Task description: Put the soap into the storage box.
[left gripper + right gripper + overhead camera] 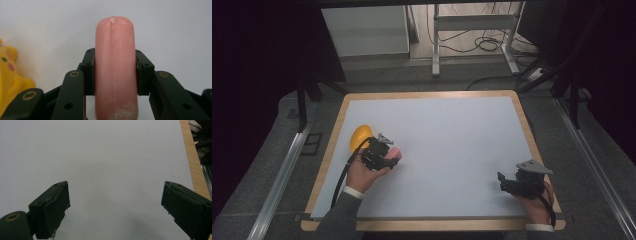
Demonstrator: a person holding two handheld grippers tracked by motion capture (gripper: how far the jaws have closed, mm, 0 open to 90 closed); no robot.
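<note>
My left gripper (115, 67) is shut on a pink sausage-shaped toy (115, 67), whose rounded end sticks up past the black pads. In the high view that gripper (391, 156) sits over the left part of the white table mat (452, 150), and the pink toy (395, 152) pokes out to the right. A yellow toy (360, 137) lies just behind and left of it; its yellow body (8, 75) shows at the left edge of the left gripper view. My right gripper (116, 207) is open over bare mat near the front right corner (507, 184).
The white mat lies on a wooden-edged tabletop (522, 107); its wooden rim (193, 157) runs close to the right jaw. Beyond the table stand a metal desk frame (474, 30) with floor cables and dark curtains. Metal rails (592, 165) flank both sides.
</note>
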